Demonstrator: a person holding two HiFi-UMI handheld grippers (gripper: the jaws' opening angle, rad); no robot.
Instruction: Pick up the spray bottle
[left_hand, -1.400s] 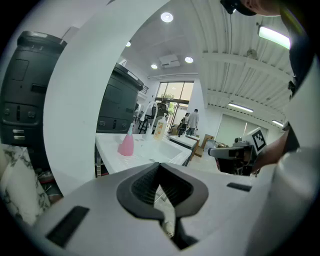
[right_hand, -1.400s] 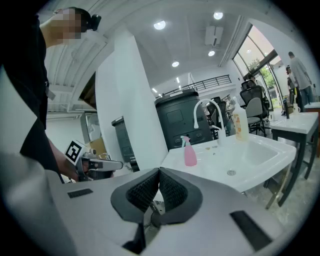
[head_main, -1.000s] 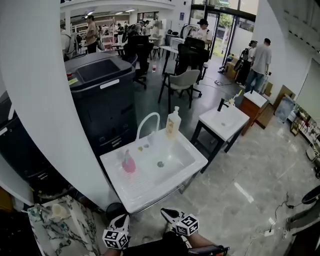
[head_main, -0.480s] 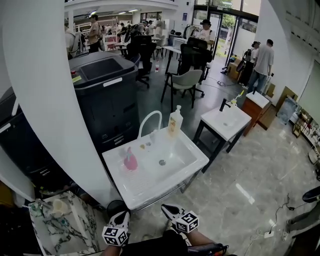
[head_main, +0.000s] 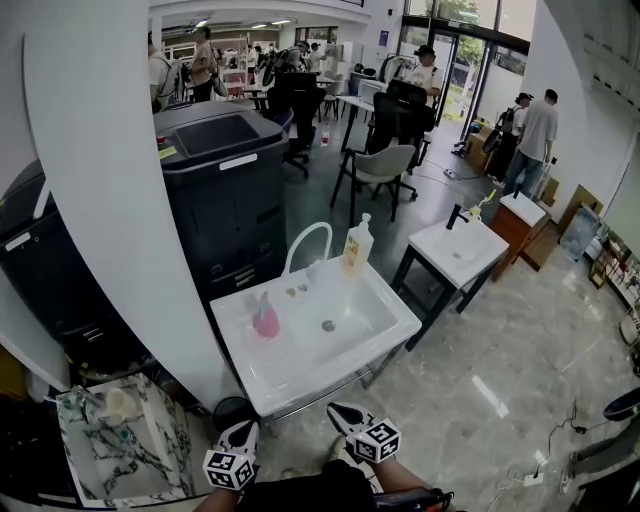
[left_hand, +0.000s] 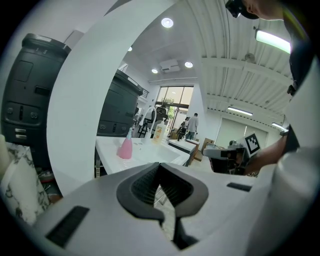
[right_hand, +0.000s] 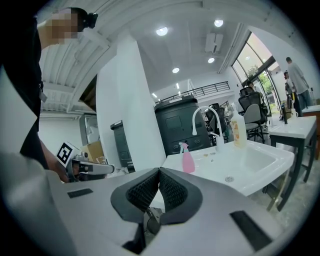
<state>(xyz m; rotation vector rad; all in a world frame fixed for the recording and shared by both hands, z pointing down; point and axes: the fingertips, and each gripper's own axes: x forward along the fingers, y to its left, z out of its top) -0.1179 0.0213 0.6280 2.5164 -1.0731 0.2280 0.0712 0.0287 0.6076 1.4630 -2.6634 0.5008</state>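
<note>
Spray bottle: a small pink plastic spray bottle (head_main: 265, 318) stands upright on the flat left shelf of the sink, just beside the bowl, with its nozzle at the top.
Sink: a white rectangular sink (head_main: 292, 378) on thin metal legs stands on the glossy tiled floor, in front of both grippers and against a wide white column (head_main: 110, 200).
Other things on the sink: a tall pale yellow pump bottle (head_main: 357, 248) stands upright at the far rim, next to the foot of a white arched tap (head_main: 309, 226).
Left gripper: the left gripper (left_hand: 159, 169) is low at the near edge of the head view, well short of the sink. Its ribbed dark pads meet at the tips and nothing is between them.
Right gripper: the right gripper (right_hand: 159, 172) is beside the left one and also clear of the sink. Its pads are pressed together and it holds nothing. The pink bottle shows beyond its tips.
Surroundings: a large dark grey machine (head_main: 225, 190) stands behind the sink, and a second, smaller white sink (head_main: 458, 250) stands to the right.
</note>
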